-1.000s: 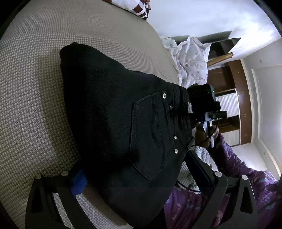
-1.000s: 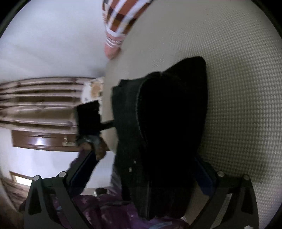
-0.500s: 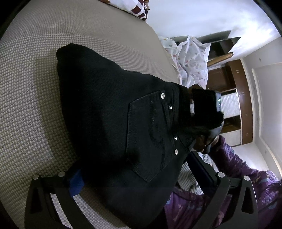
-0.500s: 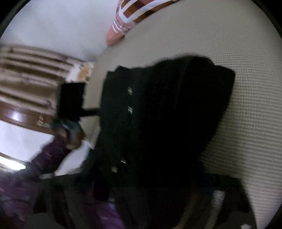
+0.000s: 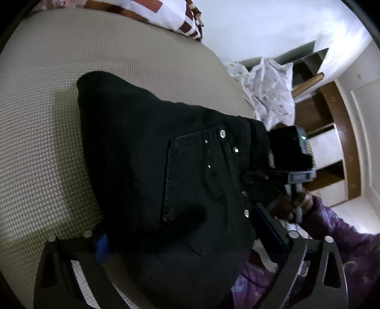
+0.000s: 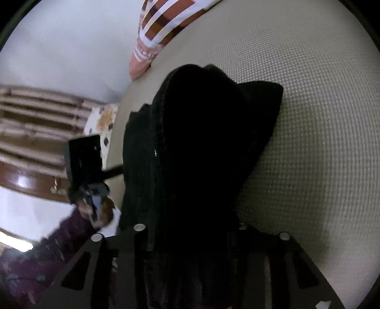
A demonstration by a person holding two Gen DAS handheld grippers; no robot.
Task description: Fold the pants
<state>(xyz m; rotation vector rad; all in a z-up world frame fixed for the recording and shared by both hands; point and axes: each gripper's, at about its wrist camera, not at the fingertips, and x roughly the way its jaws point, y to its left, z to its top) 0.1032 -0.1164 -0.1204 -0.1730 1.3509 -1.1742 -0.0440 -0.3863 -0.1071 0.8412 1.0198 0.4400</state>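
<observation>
Surface: beige woven bedspread (image 5: pixel 59 142), frame left.
Item: black pants (image 5: pixel 154 166), folded bundle, centre.
Left gripper (image 5: pixel 190 242): fingers spread wide astride the bundle, jaws just narrowed slightly, not pinching.
Right gripper (image 6: pixel 190 228): jaws just closing, clamped on pants' edge.
Risk: one-sided grasp may drag layers, undoing the fold.

A bed with a beige waffle-weave bedspread (image 5: pixel 95 59) fills most of both views. At its far end lies a pillow (image 5: pixel 166 14) in a white, maroon and brown checked cover. Behind it rises a plain white wall (image 5: pixel 249 26), brightly lit. Beside the bed sits a crumpled white sheet with small dots (image 5: pixel 270 88). Beyond it stands a dark brown wooden wardrobe (image 5: pixel 332 133) with open shelves and white panels. The right wrist view shows blurred brown wooden slats (image 6: pixel 35 118) and a glossy brown board.
</observation>
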